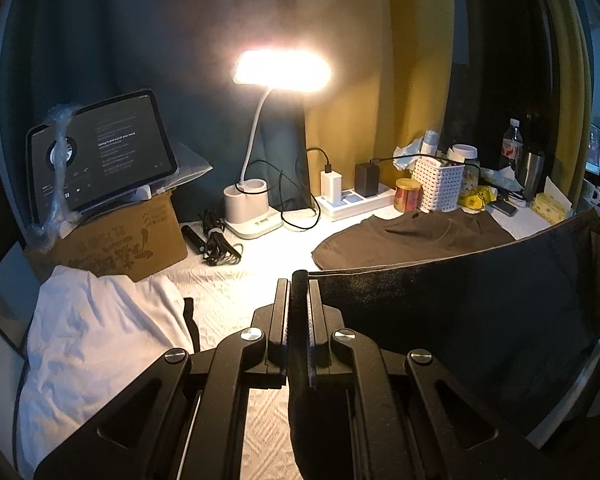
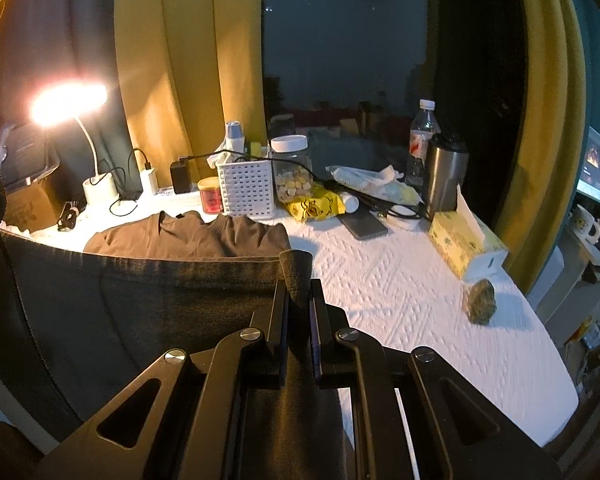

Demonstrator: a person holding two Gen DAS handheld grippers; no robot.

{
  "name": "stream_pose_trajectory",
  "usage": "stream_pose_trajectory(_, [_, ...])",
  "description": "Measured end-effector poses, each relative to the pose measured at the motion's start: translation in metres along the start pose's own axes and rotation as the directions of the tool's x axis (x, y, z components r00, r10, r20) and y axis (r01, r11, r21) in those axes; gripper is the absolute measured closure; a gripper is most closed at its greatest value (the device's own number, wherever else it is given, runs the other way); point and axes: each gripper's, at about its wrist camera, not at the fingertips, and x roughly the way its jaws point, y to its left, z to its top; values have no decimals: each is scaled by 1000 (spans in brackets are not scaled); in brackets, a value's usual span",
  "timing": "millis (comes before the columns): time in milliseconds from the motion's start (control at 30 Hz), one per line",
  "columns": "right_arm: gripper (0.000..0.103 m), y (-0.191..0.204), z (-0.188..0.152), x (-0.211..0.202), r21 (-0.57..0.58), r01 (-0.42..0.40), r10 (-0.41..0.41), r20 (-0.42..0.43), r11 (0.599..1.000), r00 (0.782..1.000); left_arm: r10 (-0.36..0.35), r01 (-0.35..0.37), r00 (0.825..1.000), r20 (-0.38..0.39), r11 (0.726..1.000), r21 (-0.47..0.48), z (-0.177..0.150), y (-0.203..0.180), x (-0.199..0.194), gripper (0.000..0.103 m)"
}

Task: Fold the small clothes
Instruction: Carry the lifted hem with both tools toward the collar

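My left gripper [image 1: 299, 280] is shut on one corner of a dark grey garment [image 1: 460, 300]. My right gripper [image 2: 299, 286] is shut on the other corner of the same garment [image 2: 140, 300]. The cloth hangs stretched between the two grippers, lifted above the white table cover [image 2: 400, 292]. A brown T-shirt [image 1: 412, 240] lies flat on the table behind it, and shows in the right wrist view [image 2: 188, 236] too. A crumpled white garment [image 1: 100, 332] lies at the left.
At the back stand a lit desk lamp [image 1: 280, 72], a tablet [image 1: 100, 152] on a cardboard box [image 1: 116, 240], a power strip [image 1: 356, 200], a white basket [image 2: 246, 188], a jar [image 2: 292, 168], a steel tumbler [image 2: 446, 172] and a tissue box [image 2: 464, 240]. A small grey-green lump [image 2: 480, 300] lies at the right.
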Motion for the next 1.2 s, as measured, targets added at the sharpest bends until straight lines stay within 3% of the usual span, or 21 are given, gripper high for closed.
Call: stream_pose_trajectory(1200, [93,1,80,121,-38,-15,15,13,999,1000,20,-20,1000,22,999,-26,59,20,106,98])
